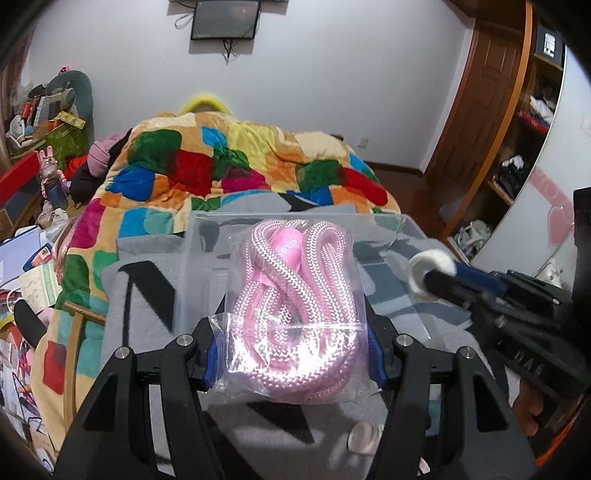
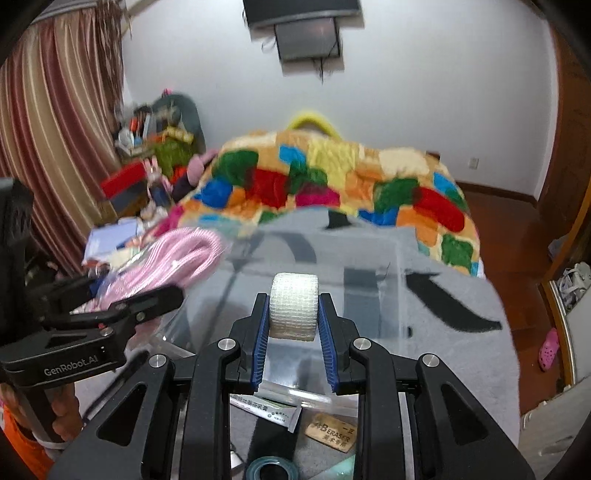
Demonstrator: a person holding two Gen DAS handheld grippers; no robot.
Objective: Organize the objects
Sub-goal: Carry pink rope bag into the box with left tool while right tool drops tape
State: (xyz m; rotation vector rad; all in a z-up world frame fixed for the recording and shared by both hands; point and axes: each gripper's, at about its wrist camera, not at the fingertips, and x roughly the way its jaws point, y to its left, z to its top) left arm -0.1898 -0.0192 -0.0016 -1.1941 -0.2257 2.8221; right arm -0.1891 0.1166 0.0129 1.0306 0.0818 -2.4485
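Pink rope [image 1: 295, 295], coiled and sealed in a clear plastic bag [image 1: 236, 354], clamped between the blue pads of the left tongs [image 1: 293, 350], bag bulging out ahead of the fingertips and above a clear plastic box [image 1: 399, 229]. White gauze roll [image 2: 294, 306] pinched on its two flat ends by the right tongs [image 2: 294, 317], blue ribbed pads [image 2: 261, 332] pressing both sides, roll standing out past the tips and over the same clear plastic box [image 2: 391, 295]. Seen from the left wrist view, right tongs [image 1: 439, 280] off to the right of the bagged rope, the gauze roll [image 1: 430, 271] at their tip near the box's right edge. Seen from the right wrist view, left tongs [image 2: 122, 306] to the left and slightly above, the pink rope [image 2: 170, 258] bunched against them. Below and behind the right tongs, a squeezed tube [image 2: 266, 410], a tan eraser [image 2: 332, 435] printed with lettering, and a roll of clear tape [image 2: 271, 470], lying close together. Under everything, a grey blanket [image 2: 454, 302] with black markings, spread on a bed; beyond the tongs, a patchwork quilt [image 1: 236, 162] in many colours. Farther off, a dark screen [image 1: 225, 18] on the white wall, striped curtains [image 2: 55, 129] on the left, a wooden door [image 1: 484, 99] on the right.
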